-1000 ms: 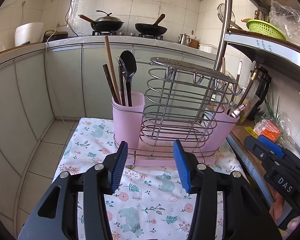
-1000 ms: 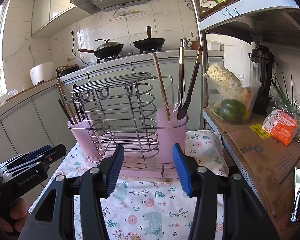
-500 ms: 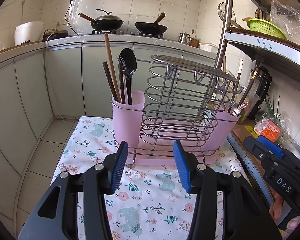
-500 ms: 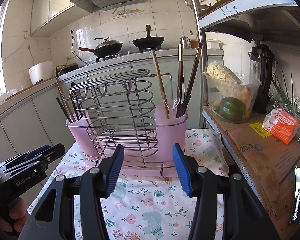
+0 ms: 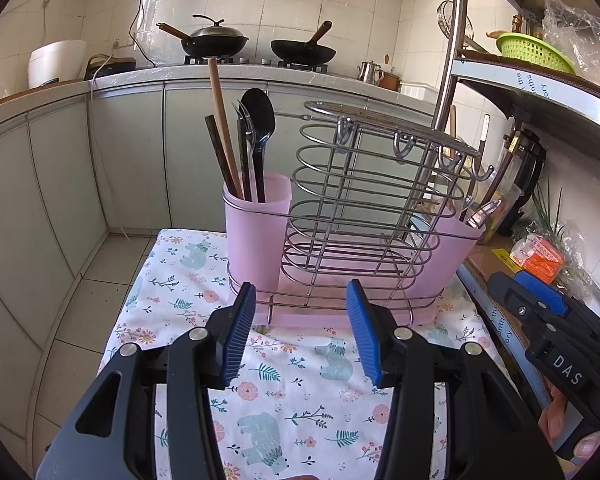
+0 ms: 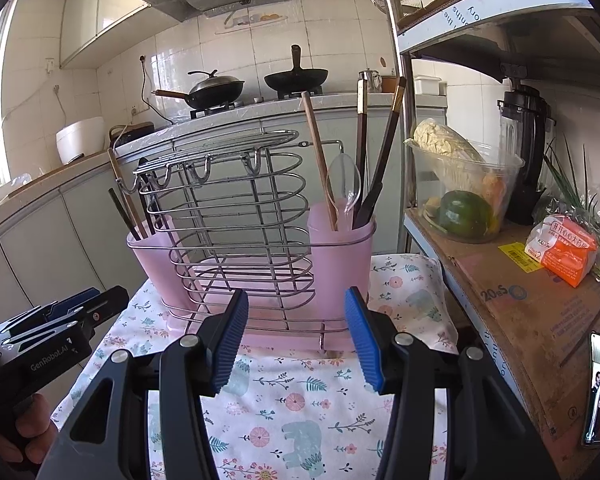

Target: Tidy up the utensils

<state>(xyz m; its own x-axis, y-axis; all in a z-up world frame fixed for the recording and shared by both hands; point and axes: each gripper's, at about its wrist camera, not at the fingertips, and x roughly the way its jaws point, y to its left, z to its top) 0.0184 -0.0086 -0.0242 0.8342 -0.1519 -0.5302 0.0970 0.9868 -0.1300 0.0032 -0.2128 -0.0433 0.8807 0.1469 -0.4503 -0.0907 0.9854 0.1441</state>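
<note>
A wire utensil rack [image 5: 364,204] with a pink base stands on a floral cloth [image 5: 300,392]. Its left pink cup [image 5: 256,236] holds a black spoon [image 5: 258,120], a fork, a wooden stick and dark chopsticks. Its right pink cup [image 6: 340,256] holds a clear spoon [image 6: 344,188], a wooden stick and dark chopsticks. My left gripper [image 5: 300,332] is open and empty, just in front of the rack. My right gripper [image 6: 296,336] is open and empty, facing the rack from the right side. Each gripper shows at the edge of the other's view.
A metal shelf with a cardboard-covered board [image 6: 520,304] stands on the right, bearing a bowl of vegetables [image 6: 460,192], a blender [image 6: 528,152] and an orange packet [image 6: 564,252]. A shelf post [image 5: 452,52] rises behind the rack. Cabinets and a stove with pans stand behind.
Both grippers have moved slightly closer to the rack, which looks a little larger. Both stay open and empty.
</note>
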